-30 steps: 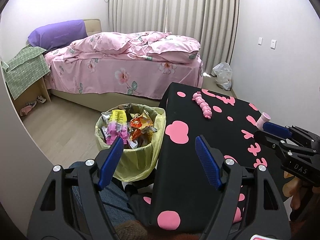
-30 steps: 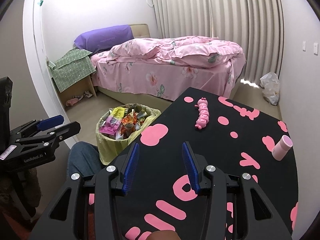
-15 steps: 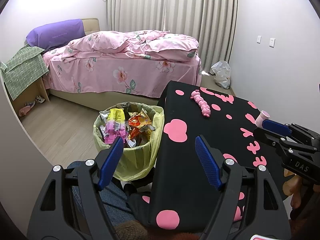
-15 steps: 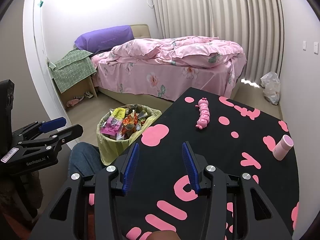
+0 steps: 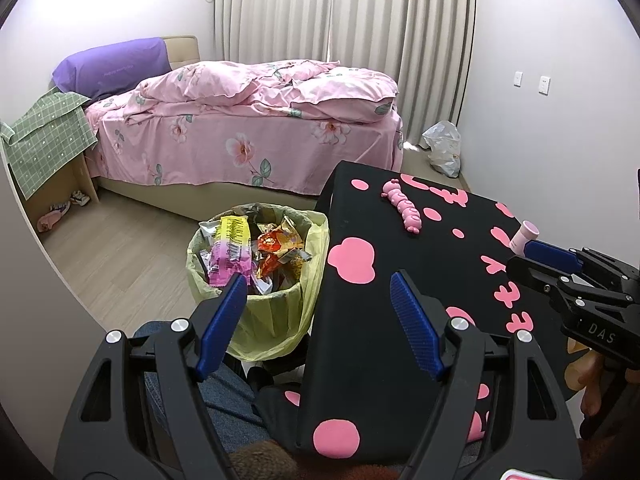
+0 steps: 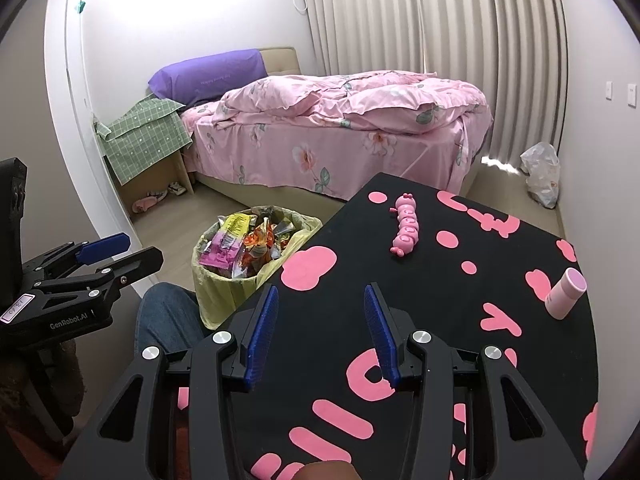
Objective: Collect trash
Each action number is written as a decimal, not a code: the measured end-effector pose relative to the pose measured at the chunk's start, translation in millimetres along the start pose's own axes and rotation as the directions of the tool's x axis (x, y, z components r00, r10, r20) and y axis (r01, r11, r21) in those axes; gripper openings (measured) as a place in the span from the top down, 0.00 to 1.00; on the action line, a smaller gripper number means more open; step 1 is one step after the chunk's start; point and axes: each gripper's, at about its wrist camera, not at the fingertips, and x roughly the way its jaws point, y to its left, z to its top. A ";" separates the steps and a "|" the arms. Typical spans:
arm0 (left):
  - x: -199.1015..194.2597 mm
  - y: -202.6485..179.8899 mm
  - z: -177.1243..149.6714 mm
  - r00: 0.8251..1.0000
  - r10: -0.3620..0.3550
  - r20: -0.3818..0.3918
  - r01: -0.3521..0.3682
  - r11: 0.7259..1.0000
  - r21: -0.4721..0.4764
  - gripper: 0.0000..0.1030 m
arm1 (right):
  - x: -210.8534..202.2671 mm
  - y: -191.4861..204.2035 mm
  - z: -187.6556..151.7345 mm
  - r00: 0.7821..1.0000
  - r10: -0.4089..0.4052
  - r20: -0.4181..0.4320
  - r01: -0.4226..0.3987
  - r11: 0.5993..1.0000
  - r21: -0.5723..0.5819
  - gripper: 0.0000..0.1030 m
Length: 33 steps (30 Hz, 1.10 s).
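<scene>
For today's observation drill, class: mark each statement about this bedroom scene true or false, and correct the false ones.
1. The bin beside the table holds wrappers. True.
2. The left gripper holds a wrapper. False: its jaws are open and empty.
3. A pink caterpillar toy lies on the table. True.
4. The pink bottle stands on the floor. False: it is on the table.
5. The right gripper is open. True.
</scene>
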 end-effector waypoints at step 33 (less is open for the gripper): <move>-3.7 0.1 0.8 1.000 0.000 0.007 0.000 1.000 0.002 0.32 | -0.6 -1.6 -0.2 1.000 0.001 -0.002 -0.001 1.000 -0.002 0.58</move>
